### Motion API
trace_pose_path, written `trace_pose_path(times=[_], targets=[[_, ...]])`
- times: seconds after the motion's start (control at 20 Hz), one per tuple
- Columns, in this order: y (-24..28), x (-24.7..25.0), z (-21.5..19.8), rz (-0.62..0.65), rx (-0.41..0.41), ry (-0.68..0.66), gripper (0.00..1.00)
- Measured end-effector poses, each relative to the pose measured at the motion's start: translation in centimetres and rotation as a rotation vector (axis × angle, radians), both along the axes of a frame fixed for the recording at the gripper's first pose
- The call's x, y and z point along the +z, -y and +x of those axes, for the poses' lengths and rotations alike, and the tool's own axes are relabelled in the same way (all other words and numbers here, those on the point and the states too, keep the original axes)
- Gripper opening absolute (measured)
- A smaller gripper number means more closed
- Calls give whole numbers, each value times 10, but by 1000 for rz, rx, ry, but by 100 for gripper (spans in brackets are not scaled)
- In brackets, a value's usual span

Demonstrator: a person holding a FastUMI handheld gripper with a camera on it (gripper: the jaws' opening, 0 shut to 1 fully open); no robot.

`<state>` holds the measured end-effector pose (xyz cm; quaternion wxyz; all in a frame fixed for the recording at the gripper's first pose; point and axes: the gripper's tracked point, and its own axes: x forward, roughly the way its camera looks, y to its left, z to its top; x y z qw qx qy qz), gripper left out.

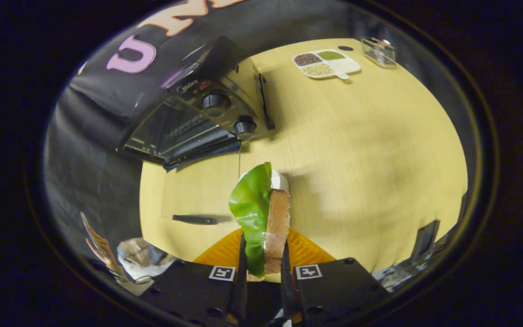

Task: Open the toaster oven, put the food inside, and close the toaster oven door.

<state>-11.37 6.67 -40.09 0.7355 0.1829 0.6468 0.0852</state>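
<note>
A yellow wooden table [357, 150] stands by a black cloth wall. The gripper [263, 272] has its two fingers squeezed tight on a sandwich [266, 222], a slice of brown bread with a green lettuce leaf, held up on its edge above an orange mat [307, 252]. The toaster oven [198, 118] sits at the far left edge of the table, door down and open. A white tray of beans [327, 63] and a wire basket [378, 51] sit at the far edge.

pale wood table [357, 150] | black cloth wall [89, 91] | dim, soft shadows
</note>
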Motion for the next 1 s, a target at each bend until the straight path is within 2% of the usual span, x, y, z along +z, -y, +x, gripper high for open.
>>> trace_pose_path(times=[0.2, 0.35, 0.55, 0.7, 0.85, 1.0], targets=[[-5, 20, -4, 16, -104, 50, 34], [-34, 46, -7, 129, -231, 93, 33], [-87, 62, 3, 236, -319, 186, 34], [-141, 59, 18, 357, -366, 224, 33], [-189, 54, 38, 475, -377, 258, 33], [-216, 43, 53, 513, -380, 276, 33]])
